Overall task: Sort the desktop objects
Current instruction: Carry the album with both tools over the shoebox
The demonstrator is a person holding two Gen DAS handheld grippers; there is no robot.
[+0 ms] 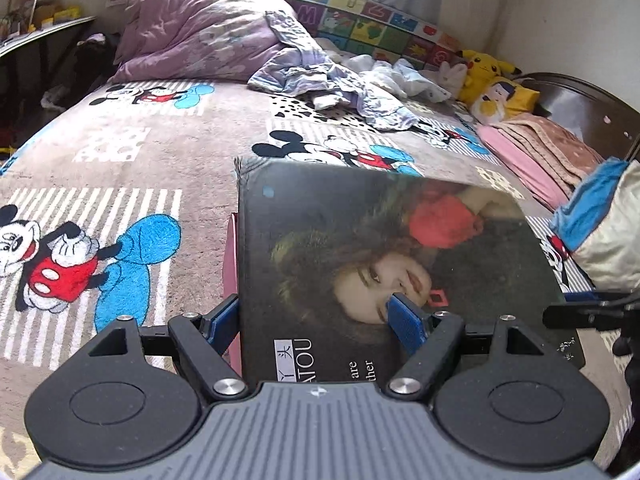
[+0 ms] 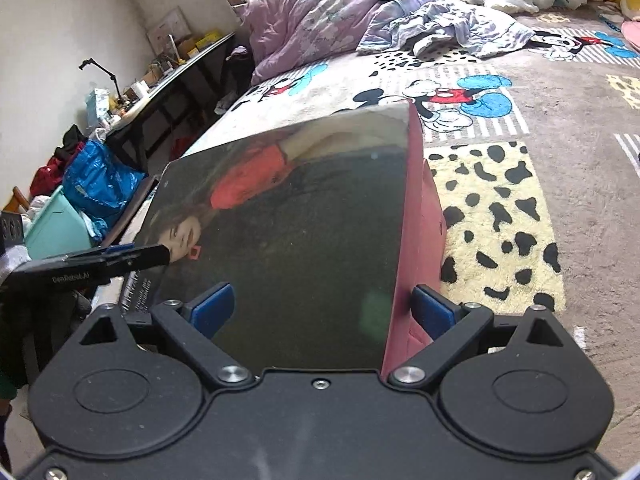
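A thick book with a dark glossy cover showing a woman's face (image 1: 380, 264) and a pink underside is held over the Mickey Mouse blanket. My left gripper (image 1: 316, 316) is shut on the book, one blue finger on the cover, the other below. My right gripper (image 2: 324, 312) is shut on the same book (image 2: 304, 216) from another edge, one blue finger on the cover, the other on the pink side (image 2: 420, 240). The left gripper's fingertip shows in the right wrist view (image 2: 132, 256).
The bed's blanket (image 1: 140, 152) carries a purple quilt (image 1: 196, 36), crumpled clothes (image 1: 332, 80), plush toys (image 1: 488, 76) and a folded pink blanket (image 1: 540, 148). A cluttered desk (image 2: 172, 76), blue bag (image 2: 100, 184) and teal bin (image 2: 56, 224) stand beside the bed.
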